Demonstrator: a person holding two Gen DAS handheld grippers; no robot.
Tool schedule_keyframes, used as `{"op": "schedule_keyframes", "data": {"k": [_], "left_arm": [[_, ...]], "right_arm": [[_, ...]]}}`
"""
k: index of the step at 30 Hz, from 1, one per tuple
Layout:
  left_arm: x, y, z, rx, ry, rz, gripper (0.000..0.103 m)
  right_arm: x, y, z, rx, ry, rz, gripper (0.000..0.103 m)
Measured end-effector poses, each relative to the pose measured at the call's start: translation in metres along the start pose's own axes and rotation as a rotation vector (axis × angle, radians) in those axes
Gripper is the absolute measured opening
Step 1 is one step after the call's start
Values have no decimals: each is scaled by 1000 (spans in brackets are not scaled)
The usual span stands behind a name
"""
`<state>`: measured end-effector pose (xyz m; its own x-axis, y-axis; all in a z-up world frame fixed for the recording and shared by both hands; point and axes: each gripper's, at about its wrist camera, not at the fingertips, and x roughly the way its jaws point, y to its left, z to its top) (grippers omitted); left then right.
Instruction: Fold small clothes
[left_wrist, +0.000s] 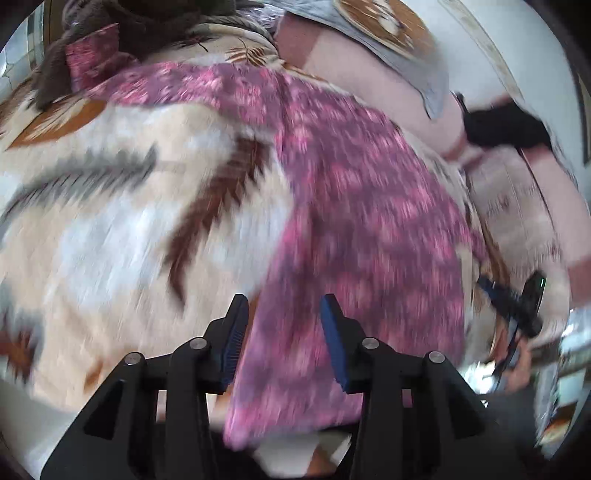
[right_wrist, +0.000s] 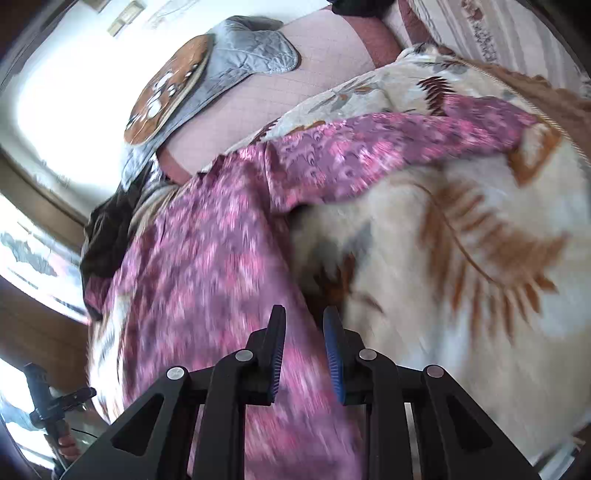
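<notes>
Left wrist view shows a cream leaf-print blanket (left_wrist: 110, 206) covering the bed, the pink floral garment (left_wrist: 354, 206) spread across it, a grey quilted cushion (right_wrist: 236, 62) beyond, and both tongs, left (left_wrist: 282, 321) and right (right_wrist: 304, 332), parted and empty above the cloth.

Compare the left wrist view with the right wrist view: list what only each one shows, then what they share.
Only the left wrist view shows the brown fuzzy cloth at the top and the right gripper from the side.

Only the right wrist view shows the bright window, the long sleeve stretched out across the blanket, and the left gripper from the side.

Both show the pink patterned garment spread on the leaf-print blanket, the grey cushion, and open fingers hovering at the garment's near edge.
</notes>
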<state>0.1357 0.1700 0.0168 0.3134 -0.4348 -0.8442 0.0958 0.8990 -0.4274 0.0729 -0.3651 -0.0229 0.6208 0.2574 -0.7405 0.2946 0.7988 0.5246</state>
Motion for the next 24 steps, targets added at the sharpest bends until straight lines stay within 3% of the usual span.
{"op": "schedule_keyframes", "data": {"k": [5,11,12,13,14,17,19,21,23,24], "left_arm": [[63,7,73,-118,44,-12,38],[117,11,129,-216,50,46,38],[121,13,139,-222,36,75,32],[122,16,146,-221,23,95,23],[122,19,152,-217,16,107,5],[118,31,172,-222,-32,167,2],[117,43,185,-230,-56,233,2],[122,62,193,-276,-41,264,1],[123,75,193,-327,-19,230,1],[116,78,189,-340,-30,196,1]], "right_arm": [[55,-9,35,192,26,72,41],[114,-8,68,317,-17,145,41],[121,-8,73,328,-20,112,32],[127,-7,80,323,-8,84,18],[127,-5,92,287,-12,58,2],[89,-5,133,220,-204,7,2],[81,-14,151,240,-227,-36,2],[92,-23,163,209,-183,-144,3],[116,-32,161,206,-48,-250,3],[118,-34,155,198,-40,-273,4]]}}
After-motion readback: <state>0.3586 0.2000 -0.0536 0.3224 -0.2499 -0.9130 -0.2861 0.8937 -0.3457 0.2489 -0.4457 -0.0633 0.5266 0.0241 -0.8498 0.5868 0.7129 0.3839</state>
